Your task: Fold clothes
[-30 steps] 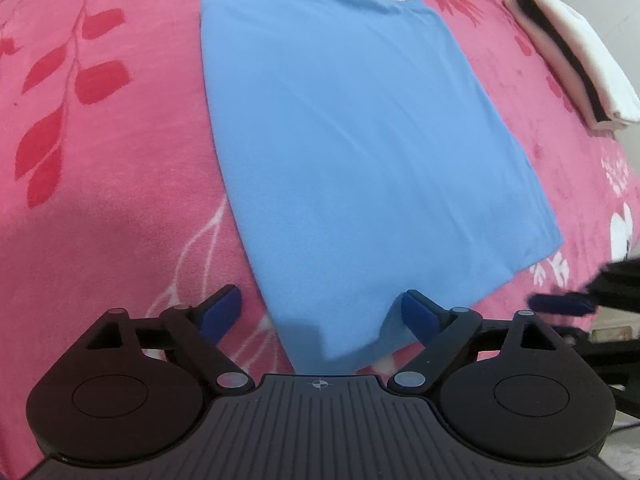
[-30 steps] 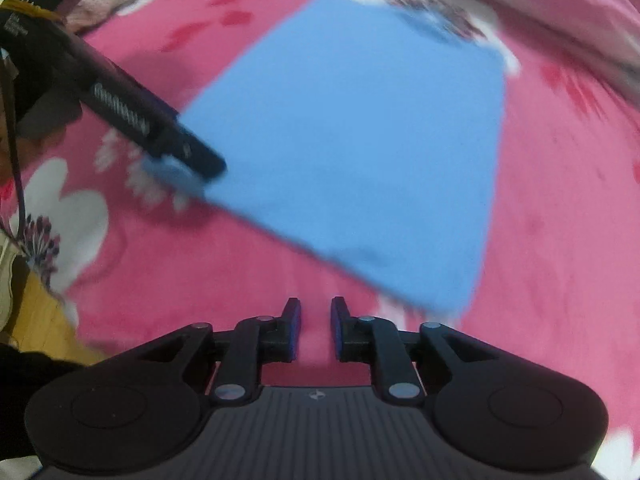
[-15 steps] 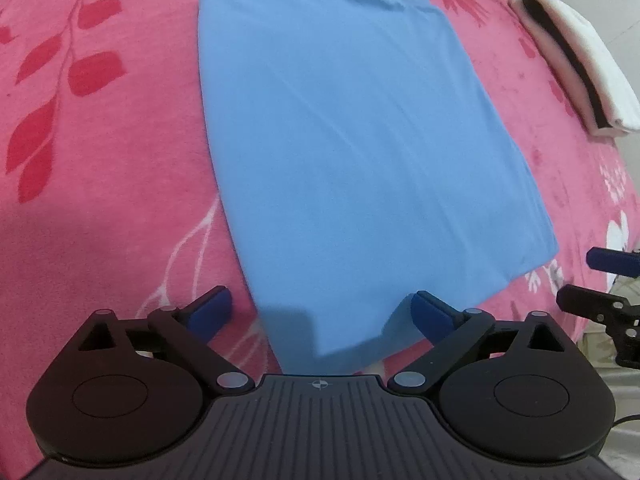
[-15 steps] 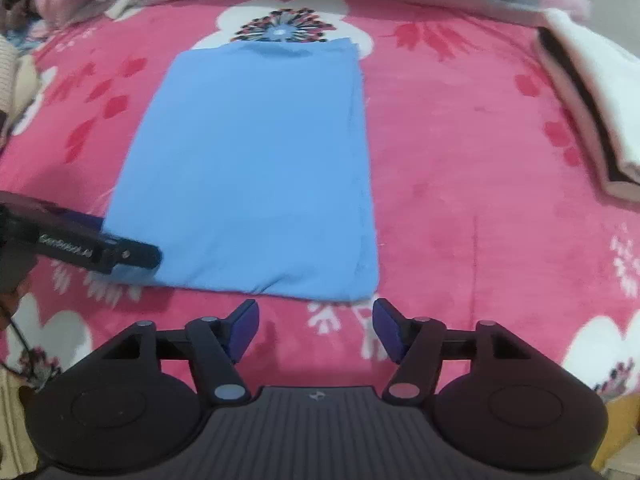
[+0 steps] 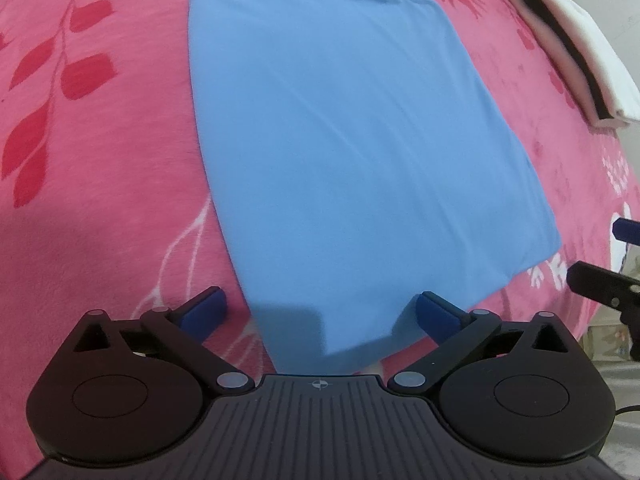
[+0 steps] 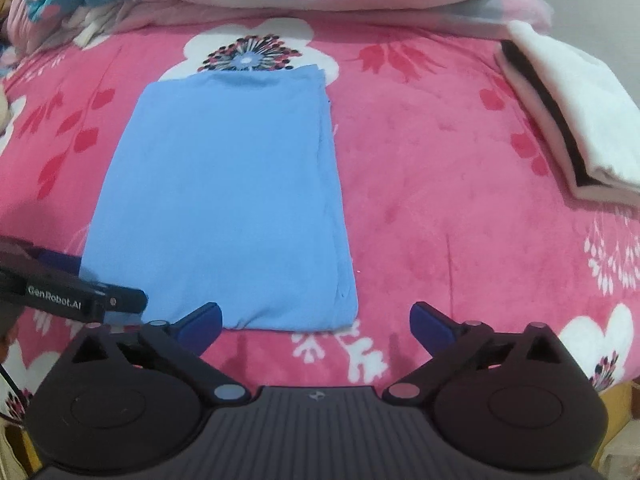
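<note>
Both grippers, left and right, gape wide at the blue garment's near hem; pinching one layer risks unfolding.

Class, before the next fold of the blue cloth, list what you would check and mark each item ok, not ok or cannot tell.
1. Left tool open: ok.
2. Right tool open: ok.
3. Blue cloth lies flat on the pink blanket: ok.
4. Cloth's near corner sits between the left tool's fingers: ok.
5. White folded pile apart from the cloth: ok.
6. Layers aligned underneath: cannot tell.
</note>
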Tool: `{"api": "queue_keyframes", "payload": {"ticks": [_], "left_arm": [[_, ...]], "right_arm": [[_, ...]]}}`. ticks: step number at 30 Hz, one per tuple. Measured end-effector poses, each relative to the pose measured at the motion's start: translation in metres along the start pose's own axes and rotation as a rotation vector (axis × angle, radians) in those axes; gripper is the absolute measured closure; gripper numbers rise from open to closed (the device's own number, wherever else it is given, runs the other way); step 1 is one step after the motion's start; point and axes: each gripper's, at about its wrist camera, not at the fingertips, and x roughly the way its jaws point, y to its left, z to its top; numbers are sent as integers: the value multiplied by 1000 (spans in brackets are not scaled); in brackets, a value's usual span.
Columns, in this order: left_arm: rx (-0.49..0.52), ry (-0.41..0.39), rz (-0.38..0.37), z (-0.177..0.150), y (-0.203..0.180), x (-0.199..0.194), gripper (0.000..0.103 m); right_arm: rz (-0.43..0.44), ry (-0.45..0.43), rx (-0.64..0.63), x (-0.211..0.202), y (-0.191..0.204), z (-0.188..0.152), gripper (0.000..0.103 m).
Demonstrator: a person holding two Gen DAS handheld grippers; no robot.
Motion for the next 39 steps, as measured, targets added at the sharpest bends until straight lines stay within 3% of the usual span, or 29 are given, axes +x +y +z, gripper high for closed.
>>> {"api": "queue_keyframes", "payload": {"ticks": [7, 13, 20, 24, 30, 39], "left_arm": [[7, 9, 7, 6, -2, 1, 1], [-2, 20, 20, 10, -5, 2, 0], [-5, 36, 44, 13, -10, 8, 0], [-8, 42, 57, 16, -12, 10, 0], [-10, 46, 75, 20, -15, 13, 0], [-25, 59, 100, 30, -25, 22, 0]], "right_arm": [[-60, 36, -32, 5, 9, 1, 0], [-68, 8, -77, 2, 17, 1, 0], [-188, 20, -235, 9, 31, 3, 0], [-227, 1, -223, 11, 30, 9, 0], [-210, -63, -228, 11, 30, 23, 0], [-119, -127, -258, 15, 28, 37, 1]]}}
